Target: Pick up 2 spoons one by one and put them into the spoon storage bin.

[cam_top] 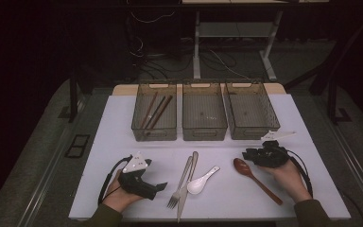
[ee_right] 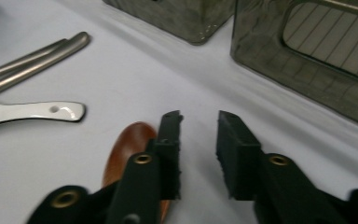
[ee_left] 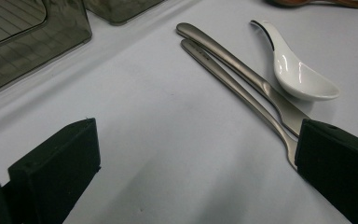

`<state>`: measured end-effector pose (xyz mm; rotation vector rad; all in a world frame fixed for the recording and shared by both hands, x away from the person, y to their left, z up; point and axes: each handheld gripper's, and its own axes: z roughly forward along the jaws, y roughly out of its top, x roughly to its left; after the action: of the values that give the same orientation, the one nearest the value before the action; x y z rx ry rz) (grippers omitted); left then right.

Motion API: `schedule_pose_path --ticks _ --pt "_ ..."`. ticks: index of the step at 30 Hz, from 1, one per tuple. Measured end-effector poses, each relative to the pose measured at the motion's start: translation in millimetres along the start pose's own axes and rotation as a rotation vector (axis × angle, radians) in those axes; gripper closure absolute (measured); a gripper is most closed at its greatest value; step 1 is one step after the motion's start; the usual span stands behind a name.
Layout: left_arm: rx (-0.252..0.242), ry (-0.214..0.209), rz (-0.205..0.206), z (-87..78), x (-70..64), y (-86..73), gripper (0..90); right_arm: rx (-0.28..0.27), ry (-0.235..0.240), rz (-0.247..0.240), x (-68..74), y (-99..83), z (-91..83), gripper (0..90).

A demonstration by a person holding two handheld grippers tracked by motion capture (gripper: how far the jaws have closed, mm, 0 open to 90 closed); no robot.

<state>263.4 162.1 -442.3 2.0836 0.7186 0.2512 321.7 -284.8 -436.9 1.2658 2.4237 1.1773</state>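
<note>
From the high view, there's a white table with 3 smoky see-through bins in a row along the far side. The left bin has some brown chopsticks lying in it; the middle bin and the right bin look bare as far as I can tell. On the near half there's a metal fork and a metal knife lying side by side, a white ceramic spoon just to their right, and a brown wooden spoon further right. The left gripper sits low near the front left, just beside the fork's tines. The right gripper hovers just above the wooden spoon's bowl end.

Left gripper view: the tongs are spread wide apart with nothing between them but bare table. The fork and knife run diagonally, and the right jaw covers their lower ends. The white spoon lies beside them, bowl facing up. A corner of a bin shows top left.

Right gripper view: jaws are parted with a modest gap and hold nothing. The wooden spoon's bowl is right under and beside the left jaw; can't tell if it touches. The white spoon's handle and the metal handles are off to the left, and 2 bins sit ahead.
</note>
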Motion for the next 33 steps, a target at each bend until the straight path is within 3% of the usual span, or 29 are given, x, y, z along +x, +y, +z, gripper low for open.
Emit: schedule_pose_path --ticks 5,9,13,22,33 --pt "-0.009 -0.004 0.001 -0.3 -0.2 0.4 0.0 0.02 0.035 -0.014 7.3 -6.1 -3.8 47.2" --pt "-0.021 -0.004 -0.002 -1.2 0.7 0.0 0.0 0.039 0.046 -0.053 15.5 -10.6 -1.6 44.4" --pt "-0.025 -0.006 -0.004 -1.9 2.1 -0.6 0.0 0.074 0.025 -0.082 18.7 -14.9 2.4 43.1" --pt "-0.022 -0.009 -0.004 -0.9 1.6 -0.9 0.0 0.091 0.024 -0.117 22.2 -17.0 4.9 45.3" --pt "-0.017 -0.012 0.0 -0.1 1.2 -1.1 0.0 0.101 0.053 -0.177 29.8 -17.8 5.0 60.9"
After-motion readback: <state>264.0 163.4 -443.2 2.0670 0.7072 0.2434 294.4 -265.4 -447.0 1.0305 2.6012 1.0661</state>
